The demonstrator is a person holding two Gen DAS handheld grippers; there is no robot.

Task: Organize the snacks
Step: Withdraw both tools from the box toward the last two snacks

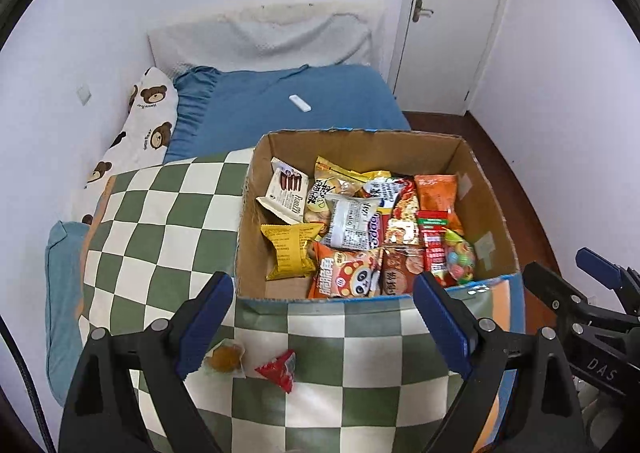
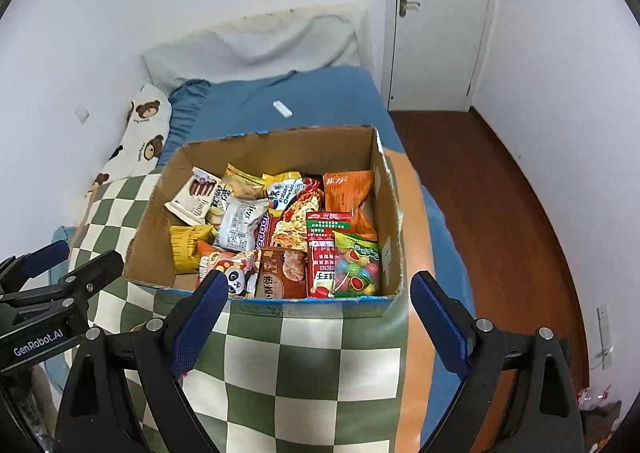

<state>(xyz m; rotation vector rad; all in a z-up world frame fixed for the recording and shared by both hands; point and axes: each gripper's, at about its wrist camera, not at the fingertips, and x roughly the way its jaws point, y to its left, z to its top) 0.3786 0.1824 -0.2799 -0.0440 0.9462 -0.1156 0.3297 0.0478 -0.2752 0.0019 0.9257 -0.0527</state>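
A cardboard box [image 1: 486, 213] full of snack packets stands on a green-and-white checked quilt [image 1: 160, 221]; it also shows in the right wrist view [image 2: 154, 225]. Inside lie a yellow packet [image 1: 290, 253], a panda packet [image 1: 348, 273] and a bag of coloured candies [image 1: 460, 255]. Two loose snacks lie on the quilt in front of the box: a clear-wrapped brown pastry [image 1: 225, 358] and a small red packet [image 1: 280, 369]. My left gripper [image 1: 324, 317] is open and empty above them. My right gripper [image 2: 320, 317] is open and empty before the box's near wall.
The quilt lies on a bed with a blue sheet [image 1: 288, 97], a bear-print pillow [image 1: 148, 121] and a white remote [image 1: 300, 103]. White walls and a door [image 1: 452, 13] stand behind. Wooden floor [image 2: 500, 213] runs to the right of the bed.
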